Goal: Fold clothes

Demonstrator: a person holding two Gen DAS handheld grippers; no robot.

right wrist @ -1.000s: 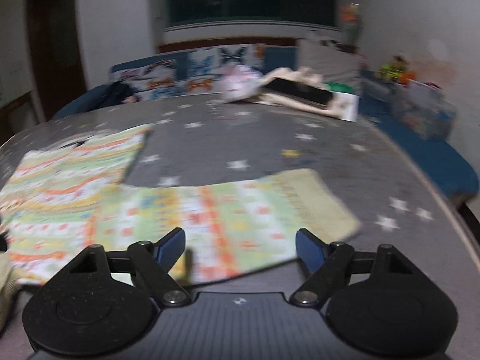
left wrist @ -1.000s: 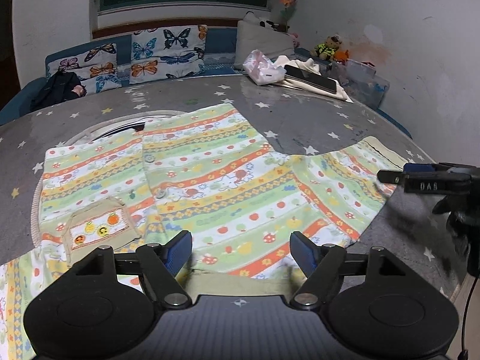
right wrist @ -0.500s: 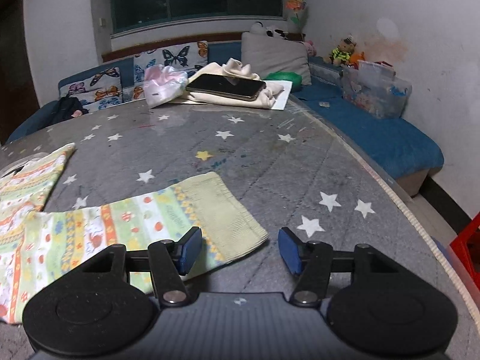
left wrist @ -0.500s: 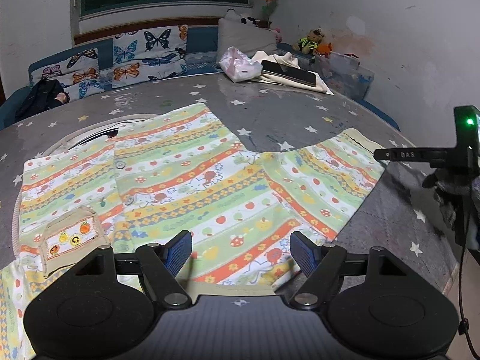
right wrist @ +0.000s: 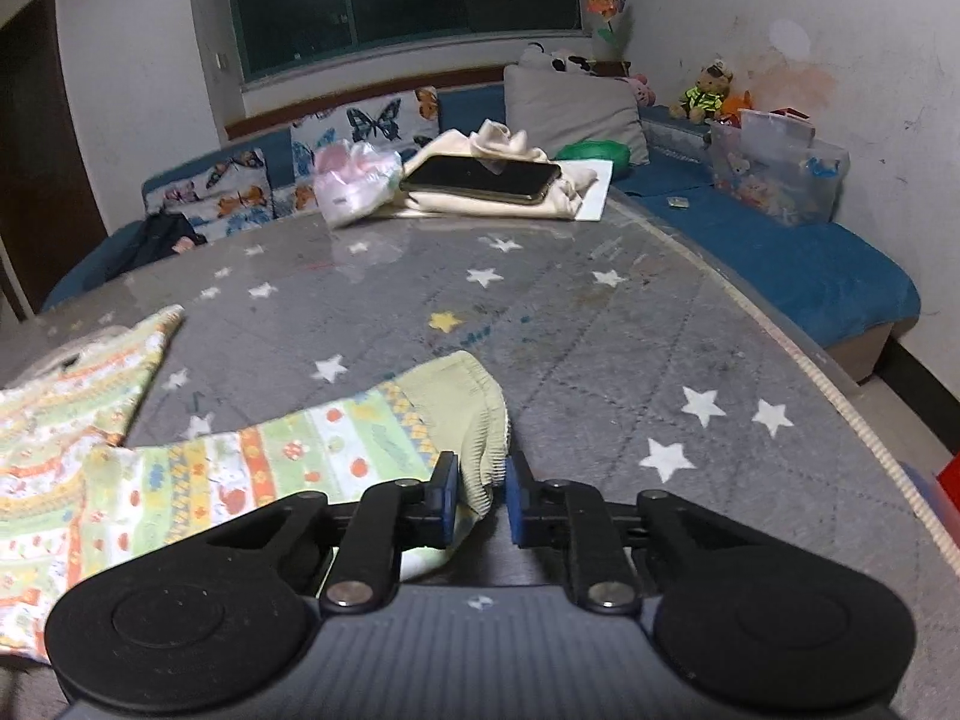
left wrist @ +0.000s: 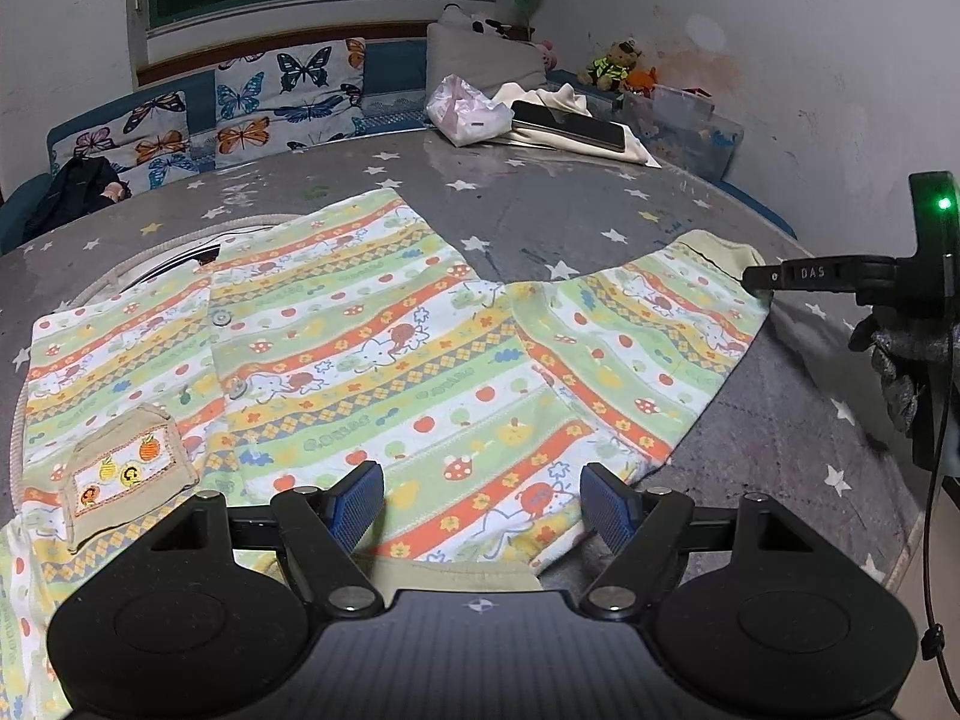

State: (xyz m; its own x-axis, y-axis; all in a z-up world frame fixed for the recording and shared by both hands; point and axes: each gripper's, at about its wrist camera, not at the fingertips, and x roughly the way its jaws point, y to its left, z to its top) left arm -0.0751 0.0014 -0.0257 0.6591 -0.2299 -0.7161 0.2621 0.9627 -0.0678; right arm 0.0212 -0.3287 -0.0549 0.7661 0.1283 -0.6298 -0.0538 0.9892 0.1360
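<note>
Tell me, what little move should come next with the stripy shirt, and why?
Probably lift the right tool and carry the pale green ribbed sleeve cuff across onto the striped cartoon-print shirt. Its jaws have just been closing and now pinch the cuff, while the left tool hangs open over the hem.

We find the grey starred tabletop (right wrist: 600, 324) bare and passable beyond and right of the shirt (left wrist: 372, 372). At the far edge, a phone (right wrist: 480, 179) on cream cloth (right wrist: 510, 204) and a plastic bag (right wrist: 357, 186) obstruct passage.
</note>
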